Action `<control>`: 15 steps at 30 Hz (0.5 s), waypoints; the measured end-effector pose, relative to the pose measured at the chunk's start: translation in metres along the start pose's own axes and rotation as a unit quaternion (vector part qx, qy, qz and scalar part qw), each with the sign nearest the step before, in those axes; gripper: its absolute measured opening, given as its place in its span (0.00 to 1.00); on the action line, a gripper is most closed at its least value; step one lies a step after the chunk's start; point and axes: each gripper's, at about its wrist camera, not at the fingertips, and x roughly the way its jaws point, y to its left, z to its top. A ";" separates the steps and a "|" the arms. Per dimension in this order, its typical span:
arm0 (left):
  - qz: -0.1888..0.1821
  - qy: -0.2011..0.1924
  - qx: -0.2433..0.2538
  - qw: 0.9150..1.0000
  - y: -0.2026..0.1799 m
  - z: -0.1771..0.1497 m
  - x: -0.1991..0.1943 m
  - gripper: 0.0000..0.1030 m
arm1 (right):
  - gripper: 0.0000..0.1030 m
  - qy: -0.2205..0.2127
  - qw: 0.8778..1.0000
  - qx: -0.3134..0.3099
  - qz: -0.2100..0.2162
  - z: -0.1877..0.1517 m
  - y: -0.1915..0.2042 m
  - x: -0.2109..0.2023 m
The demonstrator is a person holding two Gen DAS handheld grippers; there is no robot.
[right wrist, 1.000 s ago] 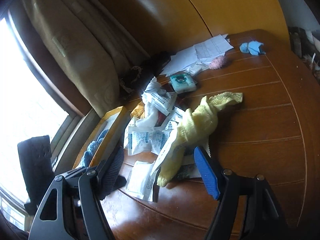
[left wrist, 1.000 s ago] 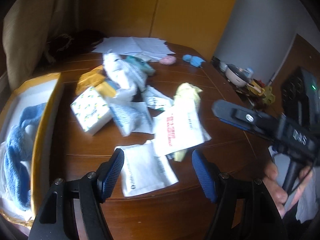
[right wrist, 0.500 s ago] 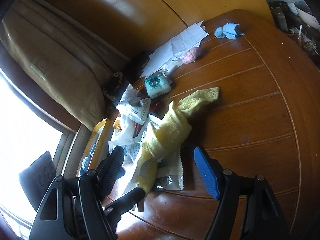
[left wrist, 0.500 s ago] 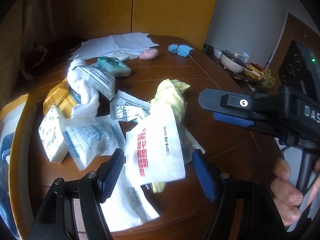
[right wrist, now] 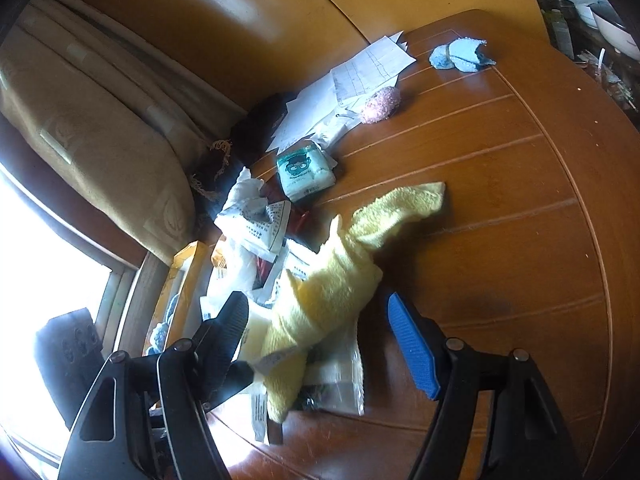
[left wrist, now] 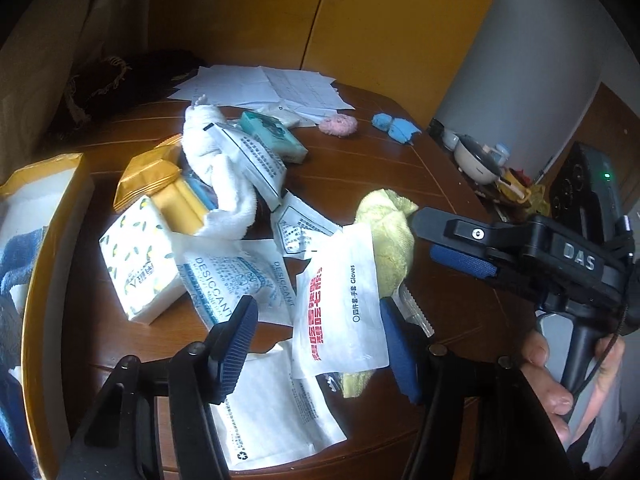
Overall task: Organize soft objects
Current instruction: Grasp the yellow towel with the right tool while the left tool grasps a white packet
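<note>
Both of your grippers are spread wide and grip nothing. The yellow towel lies on the wooden table, partly on top of the clutter of packets. Its long axis runs diagonally in the right wrist view, from the bunched end near your right gripper up to the flat corner further out on bare wood. The bunched end sits between the right fingers, so the right gripper is the nearer tool. In the left wrist view, the towel lies ahead and to the right of your left gripper, largely covered by the white gloves packet. That packet lies between the left fingers. Judged from this, close the right gripper across the towel's bunched end, square to its axis. Expect loose packets to drag along.
</note>
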 end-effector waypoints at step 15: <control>-0.027 0.003 -0.064 0.998 0.032 -0.007 -0.003 0.07 | 0.46 0.027 0.998 0.026 -0.057 0.006 0.004 0.040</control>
